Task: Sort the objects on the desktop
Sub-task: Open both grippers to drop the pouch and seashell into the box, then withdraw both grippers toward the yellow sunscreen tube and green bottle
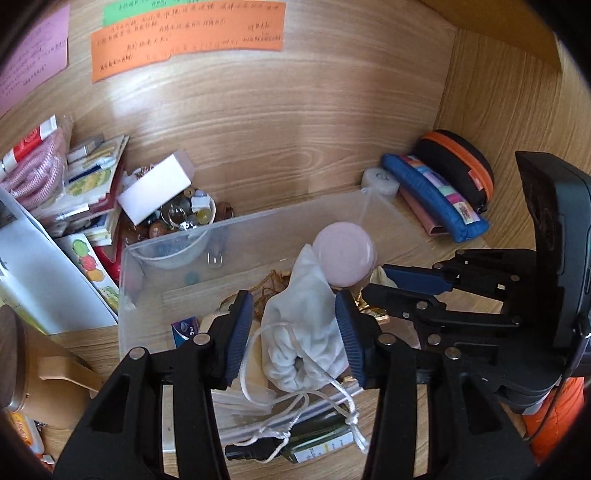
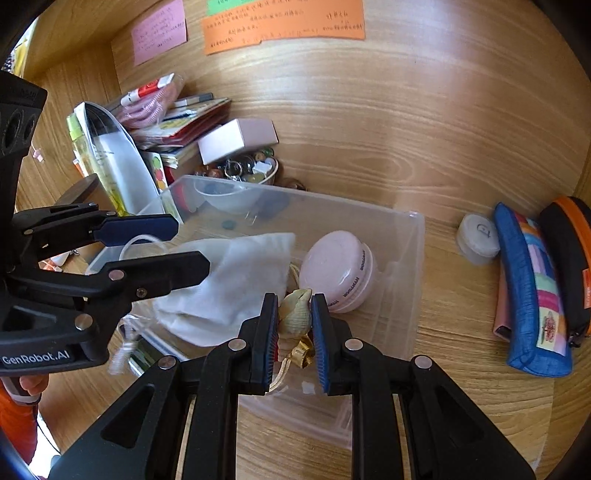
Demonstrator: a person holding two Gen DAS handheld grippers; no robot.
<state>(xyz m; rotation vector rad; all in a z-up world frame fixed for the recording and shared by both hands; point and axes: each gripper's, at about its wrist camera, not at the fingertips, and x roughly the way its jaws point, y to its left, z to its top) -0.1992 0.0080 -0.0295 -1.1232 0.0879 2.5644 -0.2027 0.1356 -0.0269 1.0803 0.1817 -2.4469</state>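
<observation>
White pouch (image 1: 306,325) pinched by left hand-held gripper (image 1: 295,317); right hand-held gripper (image 2: 294,317) pinches shell (image 2: 295,314).

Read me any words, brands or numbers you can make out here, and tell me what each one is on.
"GenRobot.AI": on the left gripper.
"5 pcs": on the small blue packet.
"D": on the white tub's lid.
Pink round case: rim lettering too small.
Orange note and pink note: handwriting unreadable.

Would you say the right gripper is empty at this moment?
No: the right gripper is shut on a cream seashell held between its blue pads.
</observation>
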